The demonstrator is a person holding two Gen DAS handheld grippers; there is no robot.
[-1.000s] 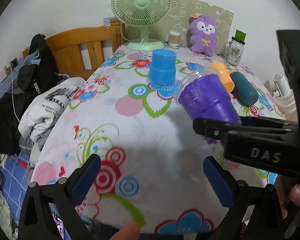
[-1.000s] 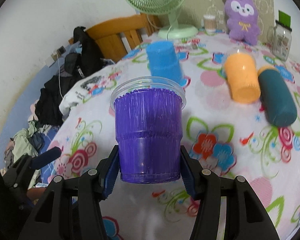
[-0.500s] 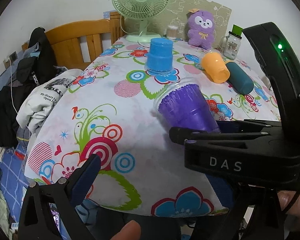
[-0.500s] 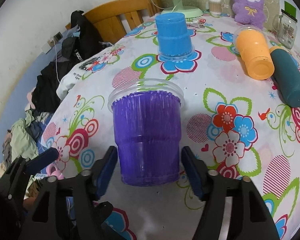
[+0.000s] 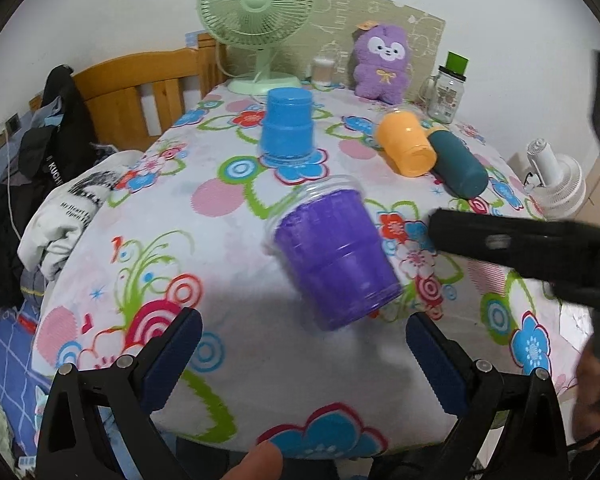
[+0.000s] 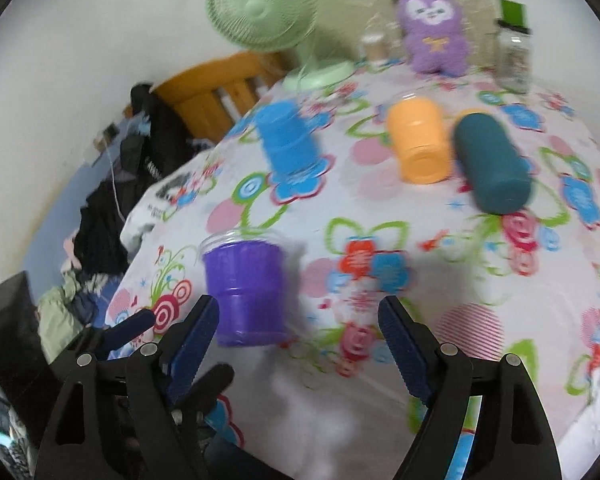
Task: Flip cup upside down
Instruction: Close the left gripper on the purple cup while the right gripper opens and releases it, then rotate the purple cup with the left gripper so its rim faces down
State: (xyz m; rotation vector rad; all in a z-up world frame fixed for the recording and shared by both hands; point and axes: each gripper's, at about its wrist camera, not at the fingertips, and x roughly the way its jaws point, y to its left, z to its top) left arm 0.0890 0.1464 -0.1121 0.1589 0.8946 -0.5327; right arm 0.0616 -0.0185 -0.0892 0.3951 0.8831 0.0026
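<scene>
A purple cup (image 5: 332,256) lies on its side on the flowered tablecloth (image 5: 228,304), clear rim pointing away from me. In the right wrist view the purple cup (image 6: 248,288) sits just ahead of the left finger (image 6: 192,340). My right gripper (image 6: 300,344) is open and empty, behind the cup. My left gripper (image 5: 304,360) is open and empty, just in front of the cup. The right gripper's black body (image 5: 532,248) crosses the left wrist view at the right.
A blue cup (image 5: 288,128) stands upside down further back. An orange cup (image 5: 408,148) and a teal bottle (image 5: 460,164) lie on their sides at right. A green fan (image 5: 256,20), a purple plush (image 5: 380,64) and a jar (image 5: 446,88) stand at the back edge. Clothes (image 5: 40,184) hang left.
My right gripper opened and let go of the purple cup, then pulled back to the right. The cup now lies on the table by itself.
</scene>
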